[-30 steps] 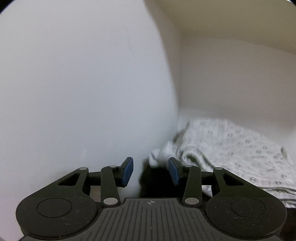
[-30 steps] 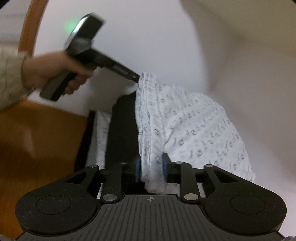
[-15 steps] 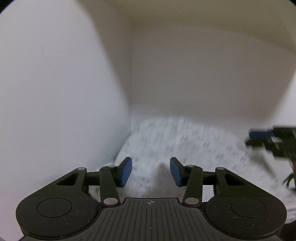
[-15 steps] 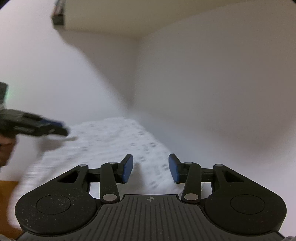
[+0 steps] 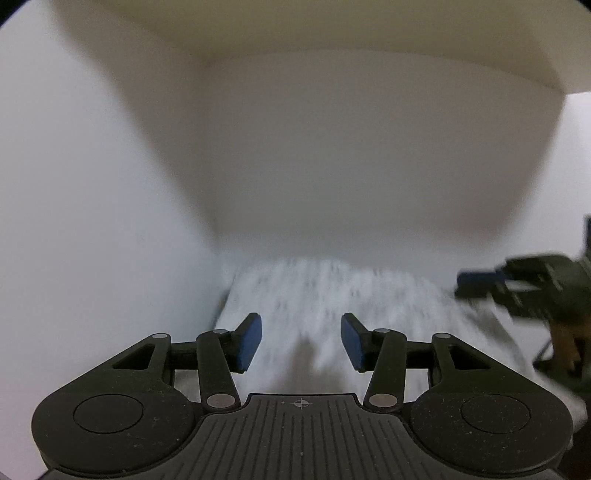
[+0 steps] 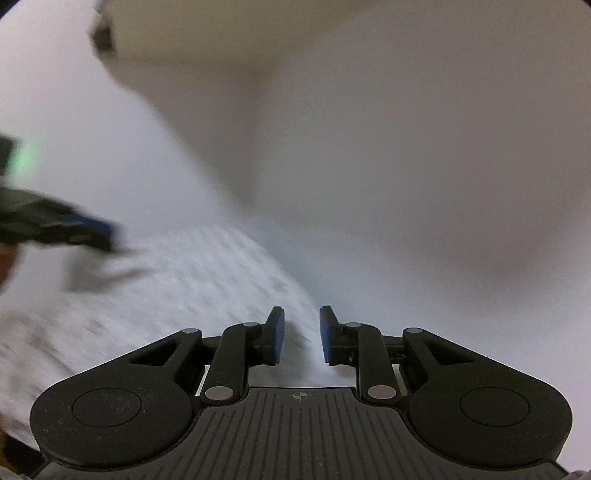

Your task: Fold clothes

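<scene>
Both views are motion-blurred, details soft. The scene is a white-walled alcove or shelf recess with a cream overhang (image 5: 332, 33) across the top.

Far left, the left wall (image 5: 92, 221) is plain white and meets the back wall at a vertical corner. At the foot of that corner starts the white patterned garment (image 5: 332, 295), which lies spread on the floor of the recess, reaching the back wall and running rightward. The pattern is small grey marks, too smeared to read.

The left gripper (image 5: 301, 341) points slightly down over the near left part of the garment. Its blue pads (image 5: 249, 341) stand well apart with nothing pinched; cloth is seen under and beyond the gap, and a low ridge of fabric sits there, but the pads do not touch it.

Further right, the right gripper (image 6: 302, 336) hangs over the garment's (image 6: 184, 280) right edge, close to the right wall. Its jaws are closing, pads (image 6: 277, 336) a narrow gap apart. A crease of cloth shows in the gap, though whether the pads press on it I cannot tell; it looks clear of them.

Each gripper shows in the other's view as a dark blur with a blue tip: the right one (image 5: 476, 282) at the right edge of the left view, the left one (image 6: 92, 230) at the left edge of the right view, with a green light (image 6: 26, 158) glowing on its body.
</scene>
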{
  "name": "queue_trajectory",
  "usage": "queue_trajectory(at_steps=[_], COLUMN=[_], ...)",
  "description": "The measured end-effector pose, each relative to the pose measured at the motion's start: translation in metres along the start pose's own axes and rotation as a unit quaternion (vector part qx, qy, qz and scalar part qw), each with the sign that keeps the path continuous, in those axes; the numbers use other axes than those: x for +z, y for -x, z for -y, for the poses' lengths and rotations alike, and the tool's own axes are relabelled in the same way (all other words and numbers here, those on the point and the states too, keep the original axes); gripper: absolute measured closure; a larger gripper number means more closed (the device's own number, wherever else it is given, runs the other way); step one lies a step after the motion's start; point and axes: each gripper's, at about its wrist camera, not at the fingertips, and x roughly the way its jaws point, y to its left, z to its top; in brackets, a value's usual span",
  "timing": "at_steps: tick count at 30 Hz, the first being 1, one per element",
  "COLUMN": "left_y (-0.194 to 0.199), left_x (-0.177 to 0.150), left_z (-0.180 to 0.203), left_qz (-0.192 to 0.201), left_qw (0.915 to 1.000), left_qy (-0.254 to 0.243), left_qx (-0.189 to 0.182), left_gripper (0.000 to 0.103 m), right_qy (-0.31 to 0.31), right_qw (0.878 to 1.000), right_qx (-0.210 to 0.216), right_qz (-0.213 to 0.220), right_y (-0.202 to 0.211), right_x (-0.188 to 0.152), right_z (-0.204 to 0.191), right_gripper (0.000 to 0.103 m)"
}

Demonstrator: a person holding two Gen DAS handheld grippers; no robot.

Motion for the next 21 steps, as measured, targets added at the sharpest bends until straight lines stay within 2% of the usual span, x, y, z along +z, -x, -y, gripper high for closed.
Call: queue_trajectory(at_steps=[2,5,9,13,15,18,19,20,21], left_y=[-0.029,-0.074,-0.122,-0.141,-0.148,-0.153,-0.152,-0.151,-0.150], left_x=[0.021,0.038,0.035,0.020,0.012,0.008,0.009,0.011,0.012], left_z=[0.002,0.004,0.003,-0.013,-0.016,-0.013,-0.014,-0.014,-0.014], left_qz=[-0.009,-0.034,-0.074,-0.076,-0.076,-0.075,-0.075,-0.076,-0.076], left_qw=[0.9999,0.9991,0.9969,0.9965,0.9964,0.9969,0.9969,0.9969,0.9969], left_qy=[-0.004,0.002,-0.025,0.015,0.026,0.020,0.019,0.019,0.019], left_qx=[-0.012,-0.026,-0.013,-0.030,-0.026,-0.008,-0.008,-0.008,-0.008], left_gripper=[0.051,0.051,0.051,0.050,0.050,0.050,0.050,0.050,0.050], right_qy=[0.009,0.017,0.016,0.011,0.007,-0.005,-0.010,-0.016,-0.023], right_qw=[1.000,0.998,0.998,0.997,0.996,0.999,1.000,1.000,1.000], right_qx=[0.025,0.033,0.042,0.054,0.057,0.041,0.025,0.017,0.012], right_qz=[-0.001,-0.055,-0.047,-0.061,-0.064,-0.021,0.010,0.010,-0.012], right_y=[-0.004,-0.023,-0.035,-0.042,-0.043,-0.039,-0.034,-0.035,-0.041], right_x=[0.000,-0.015,-0.032,-0.027,-0.023,-0.011,-0.008,-0.006,-0.007], right_z=[-0.009,-0.017,-0.015,-0.019,-0.019,-0.024,-0.024,-0.023,-0.019], right_gripper=[0.072,0.072,0.072,0.072,0.071,0.071,0.071,0.072,0.072])
